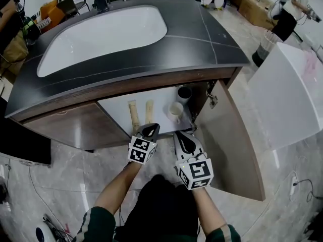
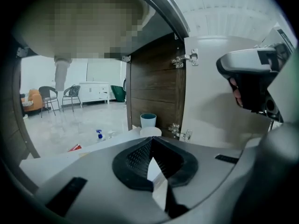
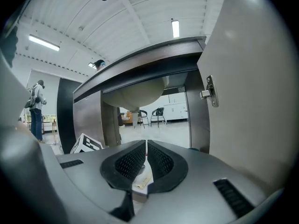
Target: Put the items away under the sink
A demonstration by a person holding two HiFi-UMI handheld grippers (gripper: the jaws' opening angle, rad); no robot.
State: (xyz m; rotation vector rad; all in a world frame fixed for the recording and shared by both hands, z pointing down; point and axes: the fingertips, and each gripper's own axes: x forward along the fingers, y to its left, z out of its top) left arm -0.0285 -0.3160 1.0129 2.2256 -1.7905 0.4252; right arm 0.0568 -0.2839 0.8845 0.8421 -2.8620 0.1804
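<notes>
Under the sink the cabinet stands open onto a white shelf (image 1: 118, 110). On it lie two beige sticks (image 1: 133, 116), side by side at the front. Further right are a white cup (image 1: 175, 110) and a dark cup (image 1: 184, 92). My left gripper (image 1: 150, 129) hovers at the shelf's front edge just past the sticks, shut and empty. In its own view, the left gripper (image 2: 152, 140) points at a bluish cup (image 2: 148, 120) by the wooden wall. Just to its right, my right gripper (image 1: 182, 136) is also shut. Nothing shows between the pads of the right gripper (image 3: 146, 143).
The cabinet door (image 1: 237, 140) swings open at the right, its hinge (image 2: 187, 58) on the wooden side wall. The dark countertop (image 1: 212, 29) and white basin (image 1: 101, 37) overhang the shelf. The basin's underside and drain pipe (image 3: 133, 108) hang above the opening. A white tub (image 1: 290, 97) stands at the right.
</notes>
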